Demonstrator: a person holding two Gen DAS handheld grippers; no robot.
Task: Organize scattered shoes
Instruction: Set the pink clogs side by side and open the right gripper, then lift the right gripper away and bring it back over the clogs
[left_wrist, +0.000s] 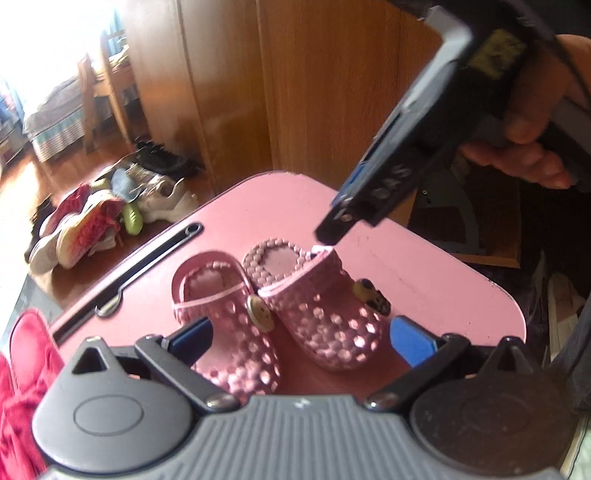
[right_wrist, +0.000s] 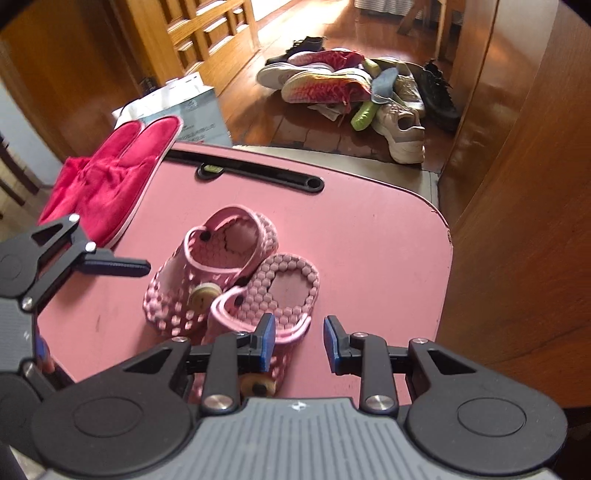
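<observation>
I have my left gripper (left_wrist: 303, 338) low at the near edge of the pink rounded tabletop (left_wrist: 424, 266), its blue-padded fingers spread wide apart with nothing between them. Straight ahead of those fingers sit the two small pink perforated rubber clogs, touching side by side, toes toward me. The clog with the round cream button charm (left_wrist: 229, 332) lies just off my left finger; the clog with the yellow and dark charms (left_wrist: 325, 314) is nearer my right finger.

My right gripper (right_wrist: 299, 341) comes in from the opposite side of the pair, and a hand (left_wrist: 532, 122) is wrapped round its handle. Its fingers are parted too, gripping nothing: the left pad sits over the heel rim of the near clog (right_wrist: 280, 291), the right pad hangs over bare tabletop beside it. The buttoned clog (right_wrist: 207, 266) lies beyond, off to the left of that gripper.

Beside my left gripper, at the table's edge, lies a pair of red plush slippers (right_wrist: 110, 184). A black slotted handle (right_wrist: 258, 173) runs along the table's far side from the right gripper. Well beyond both grippers, on the wooden floor (right_wrist: 258, 107), a jumbled heap of sneakers (right_wrist: 354, 88) rests by the wooden wardrobe (left_wrist: 314, 92).
</observation>
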